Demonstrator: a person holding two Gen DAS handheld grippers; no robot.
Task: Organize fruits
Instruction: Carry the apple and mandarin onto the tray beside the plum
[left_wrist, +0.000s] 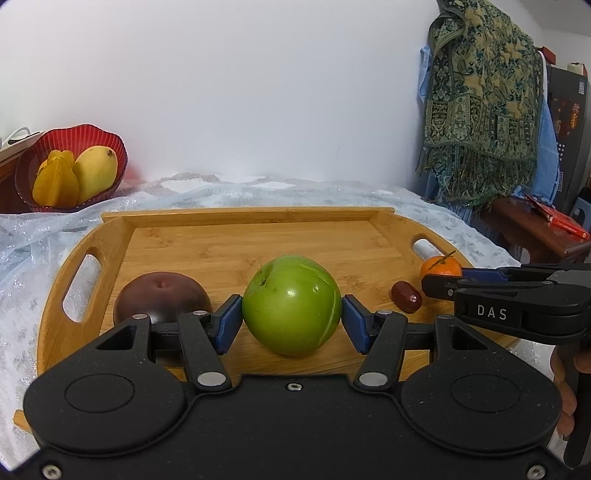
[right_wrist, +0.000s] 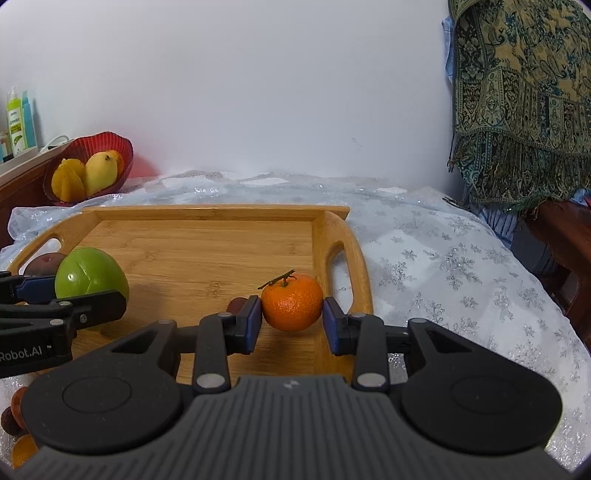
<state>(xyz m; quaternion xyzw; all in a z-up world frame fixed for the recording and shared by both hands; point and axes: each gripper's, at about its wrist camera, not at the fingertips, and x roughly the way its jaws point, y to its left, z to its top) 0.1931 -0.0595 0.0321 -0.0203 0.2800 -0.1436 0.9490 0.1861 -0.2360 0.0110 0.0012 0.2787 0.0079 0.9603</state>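
A green apple (left_wrist: 291, 304) sits on the wooden tray (left_wrist: 236, 240) between the blue pads of my left gripper (left_wrist: 291, 321), which touch both its sides. A dark purple fruit (left_wrist: 160, 301) lies left of it and a small red date (left_wrist: 406, 296) to its right. My right gripper (right_wrist: 293, 319) has its pads against both sides of a small orange mandarin (right_wrist: 291, 306) with a stem, near the tray's right handle (right_wrist: 338, 269). The green apple (right_wrist: 90, 275) and the left gripper show at the left of the right wrist view.
A red bowl (left_wrist: 107, 140) with a mango (left_wrist: 94, 171) and a starfruit (left_wrist: 55, 181) stands at the back left on the white patterned cloth (right_wrist: 461, 266). A patterned shawl (left_wrist: 484, 103) hangs at the right. More small fruits (right_wrist: 14, 417) lie off the tray at the lower left.
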